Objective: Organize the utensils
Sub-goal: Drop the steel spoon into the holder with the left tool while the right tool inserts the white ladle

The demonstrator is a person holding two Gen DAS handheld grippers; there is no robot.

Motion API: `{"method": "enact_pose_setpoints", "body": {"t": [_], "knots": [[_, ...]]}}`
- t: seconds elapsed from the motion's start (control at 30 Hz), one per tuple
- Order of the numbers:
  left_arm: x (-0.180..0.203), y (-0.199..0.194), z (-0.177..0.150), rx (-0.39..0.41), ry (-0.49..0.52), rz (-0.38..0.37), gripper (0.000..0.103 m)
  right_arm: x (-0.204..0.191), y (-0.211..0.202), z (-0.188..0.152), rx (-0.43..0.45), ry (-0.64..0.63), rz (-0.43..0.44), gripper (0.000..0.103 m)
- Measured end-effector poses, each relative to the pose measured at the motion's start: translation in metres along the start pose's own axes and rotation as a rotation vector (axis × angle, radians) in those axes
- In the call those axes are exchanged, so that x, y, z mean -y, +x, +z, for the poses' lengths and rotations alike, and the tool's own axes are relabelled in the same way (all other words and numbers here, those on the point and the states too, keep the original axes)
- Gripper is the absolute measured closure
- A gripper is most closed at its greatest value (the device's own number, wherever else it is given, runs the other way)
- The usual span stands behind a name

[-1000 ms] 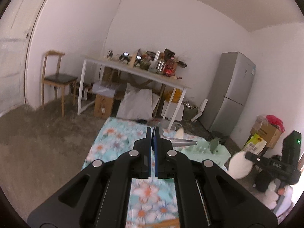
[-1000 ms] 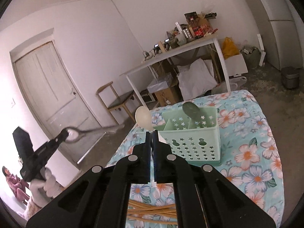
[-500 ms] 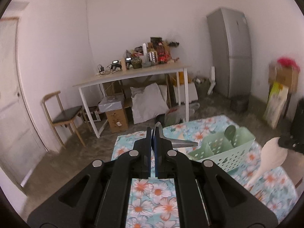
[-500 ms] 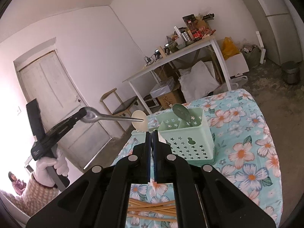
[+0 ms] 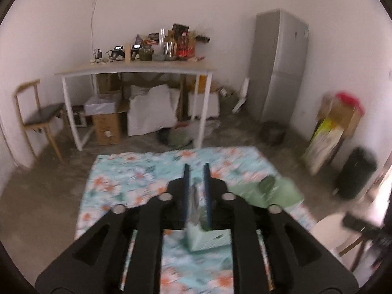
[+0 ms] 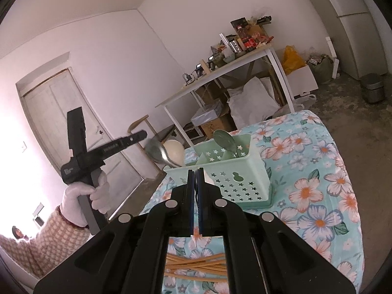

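Left gripper [image 5: 195, 171] just opened, blurred metal spoon [image 6: 159, 153] seemingly loose over green basket [image 6: 241, 171], right gripper [image 6: 195, 170] pressed together

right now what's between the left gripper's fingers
In the left wrist view, the metal spoon hangs between the fingers of the left gripper, over the green basket. The jaws have just been opening and the pads look clear of it.

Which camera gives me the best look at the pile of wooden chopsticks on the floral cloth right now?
The right wrist view. The pile of wooden chopsticks lies crossed on the floral cloth, partly hidden by the right gripper, on the near side of the mint-green star-pierced plastic basket. The left wrist view, blurred, shows no chopsticks.
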State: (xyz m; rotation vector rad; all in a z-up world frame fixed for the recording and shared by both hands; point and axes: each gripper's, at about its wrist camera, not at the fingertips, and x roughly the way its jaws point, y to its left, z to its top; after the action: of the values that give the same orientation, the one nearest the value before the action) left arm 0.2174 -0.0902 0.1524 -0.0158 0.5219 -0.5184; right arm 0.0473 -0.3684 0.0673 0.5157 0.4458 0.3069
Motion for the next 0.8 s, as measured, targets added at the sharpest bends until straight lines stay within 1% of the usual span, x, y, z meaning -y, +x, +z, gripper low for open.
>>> {"method": "enact_pose_setpoints", "body": {"t": [0.03, 0.1, 0.17, 0.2, 0.27, 0.37, 0.4, 0.43, 0.57, 0.67, 0.73, 0.8], "knots": [[-0.002, -0.003, 0.000, 0.017, -0.019, -0.012, 0.074, 0.000, -0.001, 0.000, 0.000, 0.000, -0.003, 0.101], [-0.007, -0.015, -0.002, 0.064, -0.049, -0.030, 0.069, 0.000, -0.003, 0.002, 0.004, -0.006, -0.011, 0.101], [-0.010, -0.024, -0.003, 0.093, -0.063, -0.026, 0.057, 0.000, -0.005, 0.004, 0.011, -0.007, -0.011, 0.101], [-0.013, -0.032, -0.006, 0.109, -0.076, -0.018, 0.055, -0.001, -0.007, 0.006, 0.016, -0.007, -0.009, 0.101], [-0.018, -0.043, -0.015, 0.122, -0.100, -0.006, 0.048, -0.004, -0.011, 0.012, 0.028, -0.014, -0.005, 0.101], [-0.030, -0.063, -0.036, 0.130, -0.132, 0.013, 0.039, -0.010, -0.020, 0.024, 0.059, -0.038, -0.002, 0.101], [-0.033, -0.070, -0.046, 0.129, -0.137, 0.025, 0.038, -0.013, -0.023, 0.030, 0.072, -0.049, -0.001, 0.101], [-0.036, -0.075, -0.055, 0.125, -0.138, 0.038, 0.034, -0.016, -0.027, 0.038, 0.086, -0.060, 0.002, 0.101], [-0.048, -0.091, -0.097, 0.073, -0.137, 0.105, 0.025, -0.024, -0.033, 0.060, 0.120, -0.086, 0.016, 0.101], [-0.058, -0.098, -0.121, 0.028, -0.153, 0.129, 0.024, -0.034, -0.033, 0.077, 0.147, -0.110, 0.026, 0.101], [-0.062, -0.101, -0.140, -0.005, -0.164, 0.148, 0.020, -0.040, -0.031, 0.087, 0.170, -0.127, 0.034, 0.101], [-0.064, -0.103, -0.154, -0.031, -0.162, 0.159, 0.020, -0.045, -0.027, 0.095, 0.184, -0.137, 0.037, 0.101]]}}
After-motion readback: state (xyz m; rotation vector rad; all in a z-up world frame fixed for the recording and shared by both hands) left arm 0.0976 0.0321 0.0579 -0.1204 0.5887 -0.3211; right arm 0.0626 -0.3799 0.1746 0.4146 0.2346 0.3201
